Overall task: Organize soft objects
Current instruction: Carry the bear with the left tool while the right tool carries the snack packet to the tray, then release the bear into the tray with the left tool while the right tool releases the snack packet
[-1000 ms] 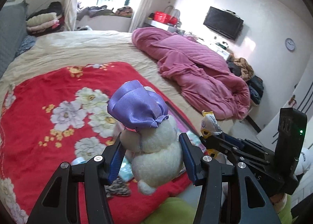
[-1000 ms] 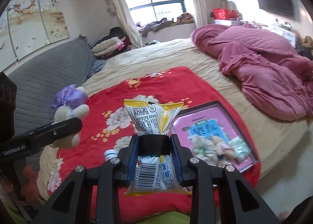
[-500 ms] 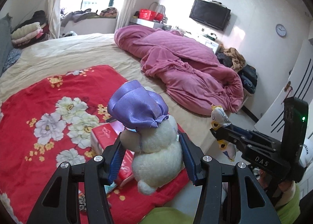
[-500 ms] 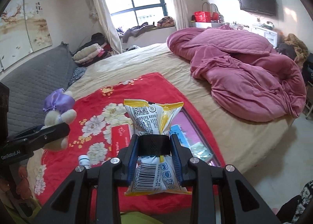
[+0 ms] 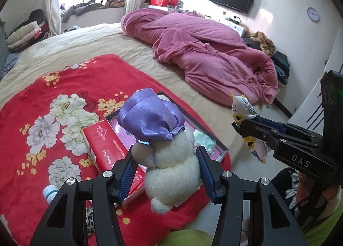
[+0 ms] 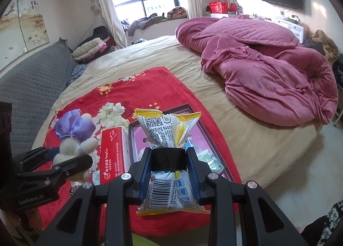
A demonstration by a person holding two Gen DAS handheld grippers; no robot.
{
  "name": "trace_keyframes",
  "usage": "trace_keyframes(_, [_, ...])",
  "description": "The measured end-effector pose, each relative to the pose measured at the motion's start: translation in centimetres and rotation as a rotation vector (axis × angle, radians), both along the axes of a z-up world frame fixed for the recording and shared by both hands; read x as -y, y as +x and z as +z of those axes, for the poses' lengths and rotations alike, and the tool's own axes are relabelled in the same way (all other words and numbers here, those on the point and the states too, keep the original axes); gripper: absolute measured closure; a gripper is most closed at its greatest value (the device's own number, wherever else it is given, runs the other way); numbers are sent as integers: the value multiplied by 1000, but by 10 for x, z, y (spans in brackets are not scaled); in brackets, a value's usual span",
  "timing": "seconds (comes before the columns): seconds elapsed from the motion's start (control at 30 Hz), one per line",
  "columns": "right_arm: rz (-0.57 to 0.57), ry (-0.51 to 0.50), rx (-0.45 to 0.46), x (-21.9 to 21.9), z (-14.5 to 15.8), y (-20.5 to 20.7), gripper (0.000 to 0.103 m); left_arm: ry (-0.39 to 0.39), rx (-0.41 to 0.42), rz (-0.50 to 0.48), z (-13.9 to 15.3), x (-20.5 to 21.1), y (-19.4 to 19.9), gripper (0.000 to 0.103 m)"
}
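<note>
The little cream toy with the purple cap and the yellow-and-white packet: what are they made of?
The cream plush toy looks like fuzzy pile fabric, matte and nubbly. Its purple cap shines like satin, with glossy folds. The yellow-and-white snack packet seems to be thin plastic film: it is glossy, crinkled and pinched at the waist.

The plush toy (image 5: 171, 166) is a cream, fuzzy animal with a shiny purple satin cap (image 5: 150, 120) gathered over its head. It is upright, back to the left wrist camera, its body squeezed between the blue pads of the left gripper (image 5: 166, 172) and held in the air above the red floral blanket. The snack bag (image 6: 169, 160), white with yellow edges, a QR code near the top and a barcode low down, stands upright, pinched at its waist by the right gripper (image 6: 169, 170).
</note>
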State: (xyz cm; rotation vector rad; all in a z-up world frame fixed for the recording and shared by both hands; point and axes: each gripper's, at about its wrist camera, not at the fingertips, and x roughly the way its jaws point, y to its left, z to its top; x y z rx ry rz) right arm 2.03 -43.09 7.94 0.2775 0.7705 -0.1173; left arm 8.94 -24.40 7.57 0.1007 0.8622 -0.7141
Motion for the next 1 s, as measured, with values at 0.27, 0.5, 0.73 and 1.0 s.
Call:
trace_keyframes(0.27, [-5, 0, -18, 9, -18, 12, 71, 54, 0, -1, -21, 20, 10, 47])
trace_keyframes(0.5, [-25, 5, -71, 20, -43, 23, 71, 100, -68, -23, -57, 41, 18, 47])
trace_keyframes(0.73, [-32, 16, -147, 35, -78, 40, 71, 166, -122, -80, -95, 68, 18, 47])
trace_keyframes(1.0, [-41, 10, -242, 47, -126, 63, 71, 223, -154, -109, -129, 90, 23, 47])
